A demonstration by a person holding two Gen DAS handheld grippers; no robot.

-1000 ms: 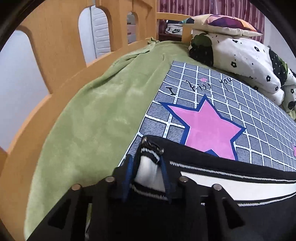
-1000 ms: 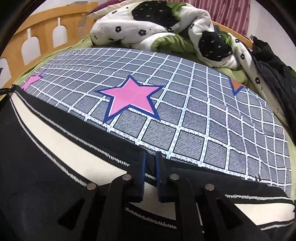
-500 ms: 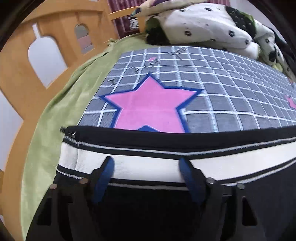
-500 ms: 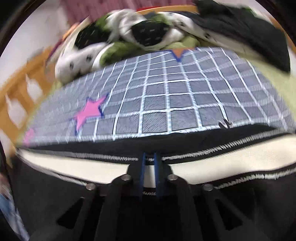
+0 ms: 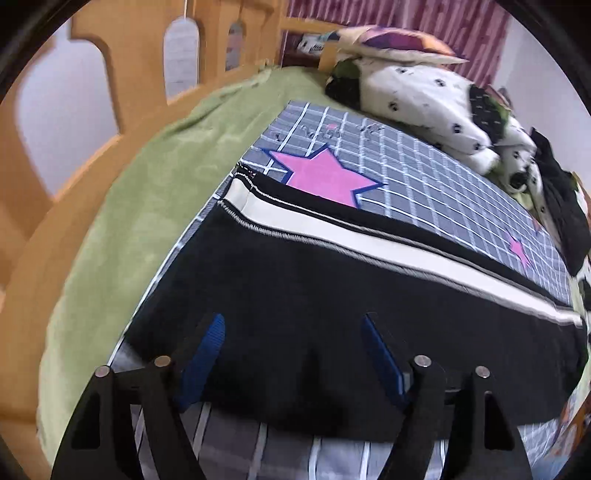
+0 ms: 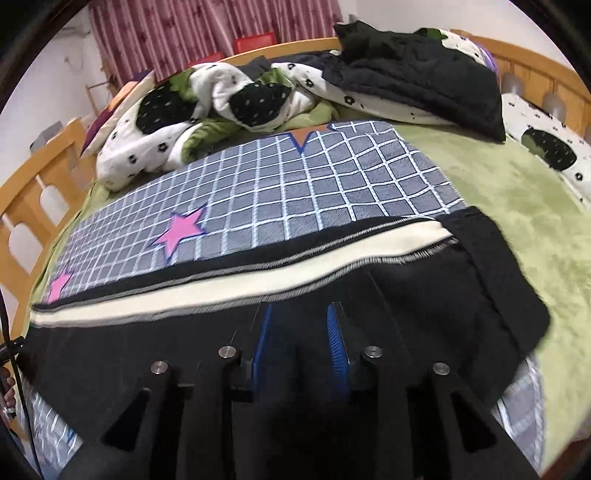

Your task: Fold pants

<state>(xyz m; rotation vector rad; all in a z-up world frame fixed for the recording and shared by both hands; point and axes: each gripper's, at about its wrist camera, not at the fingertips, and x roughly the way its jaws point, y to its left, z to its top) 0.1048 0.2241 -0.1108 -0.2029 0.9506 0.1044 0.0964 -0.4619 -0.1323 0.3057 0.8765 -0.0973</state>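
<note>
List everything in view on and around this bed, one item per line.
pants: one, black with a cream side stripe, flat across the checked sheet
checked sheet: one, grey-blue with pink stars, on the green blanket
green blanket: one, covering the mattress
quilt: one, white with black flowers, bunched at the far end
black garment: one, piled on the quilt
bed rail: wooden, around the bed
curtain: pink, behind the bed
left tool: open, over the pants
right tool: open, over the pants
</note>
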